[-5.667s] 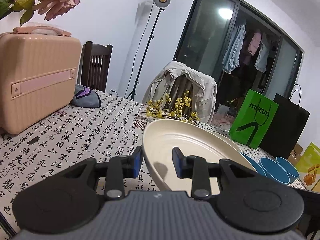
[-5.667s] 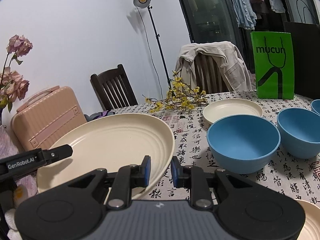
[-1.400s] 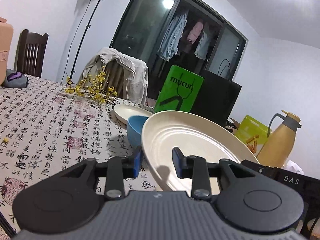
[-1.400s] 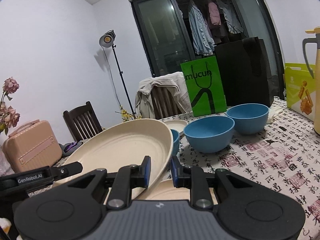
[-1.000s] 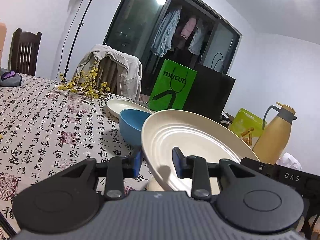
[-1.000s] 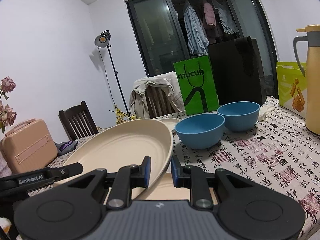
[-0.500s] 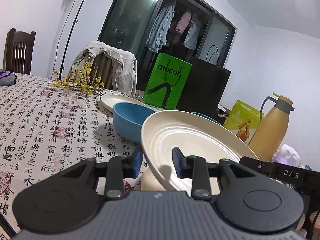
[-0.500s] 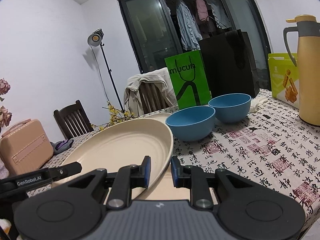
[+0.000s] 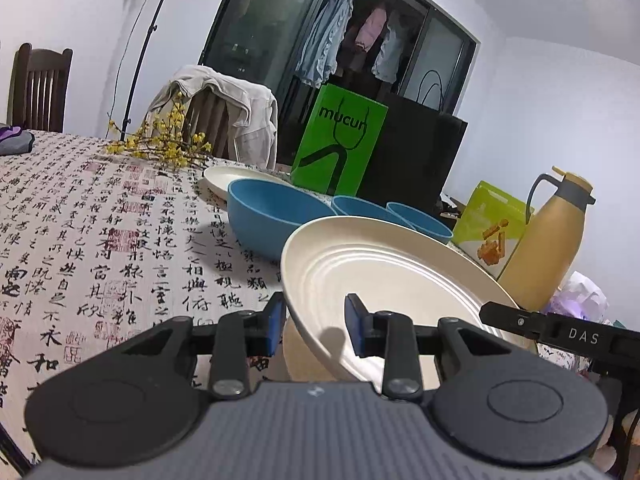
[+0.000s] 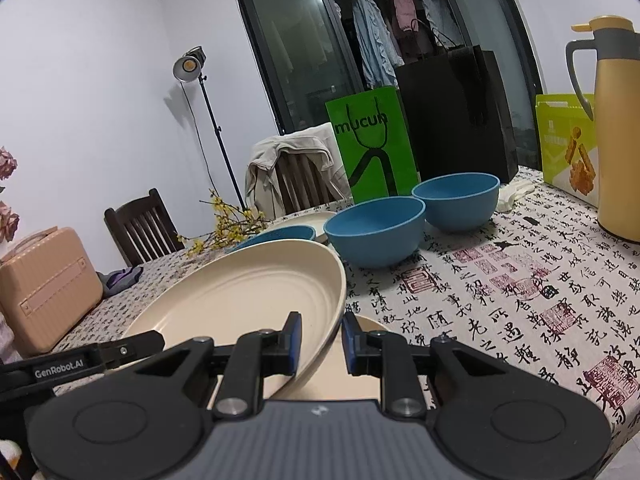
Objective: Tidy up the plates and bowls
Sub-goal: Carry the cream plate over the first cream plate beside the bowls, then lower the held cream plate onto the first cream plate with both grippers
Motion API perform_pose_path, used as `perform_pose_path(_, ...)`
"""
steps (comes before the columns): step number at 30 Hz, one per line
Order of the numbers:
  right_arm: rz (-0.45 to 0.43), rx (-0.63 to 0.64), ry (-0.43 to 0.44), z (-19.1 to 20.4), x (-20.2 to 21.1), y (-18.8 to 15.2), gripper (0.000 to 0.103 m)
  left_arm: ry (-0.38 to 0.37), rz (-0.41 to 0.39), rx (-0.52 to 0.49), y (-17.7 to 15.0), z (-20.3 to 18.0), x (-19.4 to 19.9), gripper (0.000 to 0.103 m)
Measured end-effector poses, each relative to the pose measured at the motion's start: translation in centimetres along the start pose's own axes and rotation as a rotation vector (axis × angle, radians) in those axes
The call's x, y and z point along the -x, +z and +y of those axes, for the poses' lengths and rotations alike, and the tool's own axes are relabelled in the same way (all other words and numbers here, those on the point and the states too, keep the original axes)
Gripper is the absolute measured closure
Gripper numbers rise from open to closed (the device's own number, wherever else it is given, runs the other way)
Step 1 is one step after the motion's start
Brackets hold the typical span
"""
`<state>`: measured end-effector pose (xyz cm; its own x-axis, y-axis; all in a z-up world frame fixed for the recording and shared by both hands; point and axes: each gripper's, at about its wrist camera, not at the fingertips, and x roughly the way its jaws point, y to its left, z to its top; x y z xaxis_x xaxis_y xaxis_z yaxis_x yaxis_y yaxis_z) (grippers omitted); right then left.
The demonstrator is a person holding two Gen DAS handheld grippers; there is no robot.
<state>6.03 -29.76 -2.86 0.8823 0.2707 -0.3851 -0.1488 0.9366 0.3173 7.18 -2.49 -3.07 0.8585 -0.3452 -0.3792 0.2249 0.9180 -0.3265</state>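
Both tongs are on one big cream plate (image 9: 384, 276), gripped from opposite sides and held tilted above the table (image 9: 100, 240). The left tongs (image 9: 315, 324) have the rim between their blue pads, clamped on it; the near edge of the plate drops out of sight behind the tool body. The right tongs (image 10: 319, 342) pinch the other rim the same way, the left pad over the inside of the plate, the right pad below it.

Under the held plate sits a second cream plate (image 10: 368, 368) — only a sliver shows in either view, so whether the two touch is impossible to say.

Beyond them, three blue bowls. The nearest bowl (image 9: 276, 216) is in full view from the left but nearly hidden behind the plate rim from the right. The middle bowl (image 10: 374, 230) and the far bowl (image 10: 458, 200) are clear from the right; from the left only their rims peek out. A small cream plate (image 9: 236, 178) lies behind the bowls, half covered by them.

The green bag (image 10: 372, 144) stands upright at the back, a black bag (image 10: 456, 116) beside it. The gold flask (image 10: 618, 120) is cut off at the right edge of the frame. Yellow blossoms (image 9: 160, 146) lie on the cloth; the pink case (image 10: 44, 284) sits far left.
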Motion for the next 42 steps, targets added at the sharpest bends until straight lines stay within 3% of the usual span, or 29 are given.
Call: perform_pose_path(42,0.069,-0.023,-0.024,-2.7,-1.8,-1.7,0.082,0.04,0.108,-0.052,-2.7,-1.2,-3.3,0.071)
